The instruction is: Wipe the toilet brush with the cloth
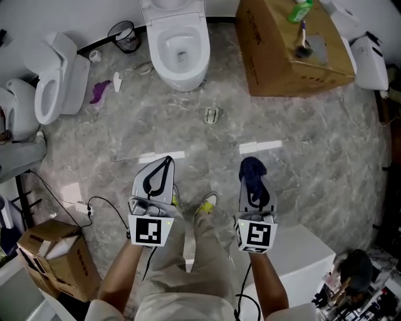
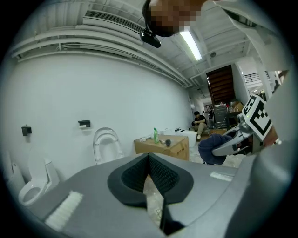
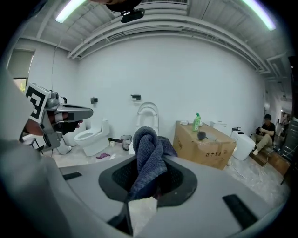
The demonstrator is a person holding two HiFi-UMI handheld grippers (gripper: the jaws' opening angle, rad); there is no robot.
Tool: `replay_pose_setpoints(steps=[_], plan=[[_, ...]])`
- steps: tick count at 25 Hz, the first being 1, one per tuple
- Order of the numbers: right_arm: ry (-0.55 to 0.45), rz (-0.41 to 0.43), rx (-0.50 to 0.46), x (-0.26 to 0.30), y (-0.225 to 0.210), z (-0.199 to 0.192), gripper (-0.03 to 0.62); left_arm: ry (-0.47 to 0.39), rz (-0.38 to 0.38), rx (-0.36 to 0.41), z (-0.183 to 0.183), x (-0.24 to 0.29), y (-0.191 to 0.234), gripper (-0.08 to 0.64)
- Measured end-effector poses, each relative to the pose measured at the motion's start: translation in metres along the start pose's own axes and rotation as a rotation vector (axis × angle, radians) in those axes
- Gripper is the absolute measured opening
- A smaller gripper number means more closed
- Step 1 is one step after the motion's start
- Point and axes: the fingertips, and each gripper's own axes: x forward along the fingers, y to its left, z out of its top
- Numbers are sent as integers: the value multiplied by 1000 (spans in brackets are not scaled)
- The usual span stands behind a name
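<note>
The toilet brush lies on top of a big cardboard box at the far right, its dark head small in the right gripper view. My right gripper is shut on a dark blue cloth that bunches up out of its jaws. The left gripper is shut with nothing in it, its pads meeting at the tip. Both grippers hang side by side over the grey floor, well short of the box.
A green bottle stands on the box. A white toilet is straight ahead, another toilet at the left, with a wire basket between them. A small carton and cables lie near left, a white box near right.
</note>
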Motion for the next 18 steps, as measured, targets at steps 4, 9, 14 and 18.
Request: replay_pose_setpoints(steps=[4, 9, 14, 18], plan=[[-22, -1, -16, 53, 13, -22, 103, 15, -6, 1, -53, 34, 5, 2], [-47, -11, 12, 93, 10, -52, 103, 12, -3, -34, -97, 68, 13, 2], [-78, -73, 61, 128, 12, -95, 103, -14, 26, -125, -149, 90, 11, 2], [-81, -51, -21, 160, 25, -128, 103, -14, 18, -132, -202, 111, 3, 2]])
